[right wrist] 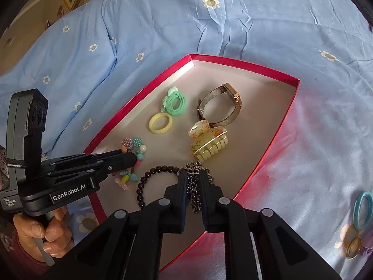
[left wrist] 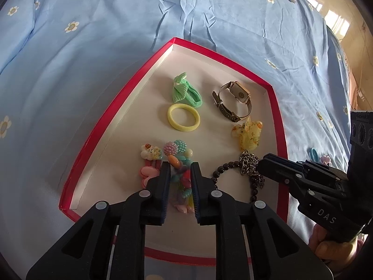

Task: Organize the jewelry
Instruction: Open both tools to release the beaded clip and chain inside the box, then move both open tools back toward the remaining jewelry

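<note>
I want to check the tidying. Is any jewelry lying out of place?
Yes. A blue hair tie and gold rings lie on the floral bedsheet, outside the red tray. The metal chain is tangled over the black bead bracelet.

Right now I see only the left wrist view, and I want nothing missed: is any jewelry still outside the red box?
Observer: Yes. Gold rings lie on the blue bedspread, right of the red box.
Operator: And the teal bit behind the right gripper?
Observer: It is a whole teal hair tie, on the bedspread just beyond the rings.
Operator: Does the right gripper have the chain?
Observer: The metal chain runs between the fingers of the right gripper; I cannot tell whether they press on it.
</note>
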